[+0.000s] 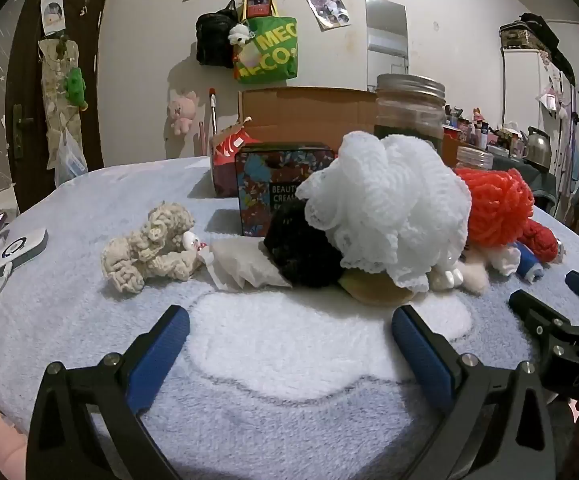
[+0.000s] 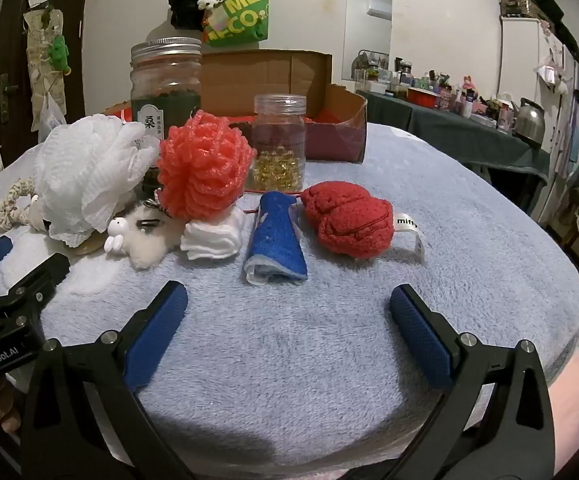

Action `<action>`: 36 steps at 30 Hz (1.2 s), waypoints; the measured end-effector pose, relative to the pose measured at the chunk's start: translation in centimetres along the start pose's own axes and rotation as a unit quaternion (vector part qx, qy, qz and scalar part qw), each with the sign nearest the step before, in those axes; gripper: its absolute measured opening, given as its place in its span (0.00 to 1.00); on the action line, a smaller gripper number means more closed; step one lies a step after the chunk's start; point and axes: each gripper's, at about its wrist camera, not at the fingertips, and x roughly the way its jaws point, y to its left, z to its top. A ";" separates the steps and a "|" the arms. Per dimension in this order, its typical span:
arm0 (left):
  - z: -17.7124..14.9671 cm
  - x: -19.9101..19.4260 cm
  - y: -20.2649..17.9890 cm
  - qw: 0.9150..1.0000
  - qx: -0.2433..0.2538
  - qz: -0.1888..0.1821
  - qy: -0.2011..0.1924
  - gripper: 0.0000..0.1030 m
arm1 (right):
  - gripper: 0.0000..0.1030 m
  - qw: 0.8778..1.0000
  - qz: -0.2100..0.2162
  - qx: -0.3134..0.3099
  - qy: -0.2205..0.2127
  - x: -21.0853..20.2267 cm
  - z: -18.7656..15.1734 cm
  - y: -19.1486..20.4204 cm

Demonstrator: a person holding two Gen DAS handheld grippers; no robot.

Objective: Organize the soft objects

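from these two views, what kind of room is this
Most likely a lived-in bedroom or small home living space. Tote bags and a pink plush hang on the wall, a dresser-like table is crowded with bottles and a kettle, and photos are taped up.

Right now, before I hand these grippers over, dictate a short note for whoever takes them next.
Left gripper: open, empty, low over the blanket.
Right gripper: open, empty.
Soft things sit loose in a row: beige knit toy, white mesh pouf, orange pouf, blue rolled cloth, red plush.
Cardboard box stands behind them.
Done: nothing visibly sorted.
Left: all of it.
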 end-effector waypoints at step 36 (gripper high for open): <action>0.0 0.0 0.0 1.000 -0.001 -0.002 0.005 1.00 | 1.00 1.000 0.000 0.001 0.001 0.1 -0.1 0.1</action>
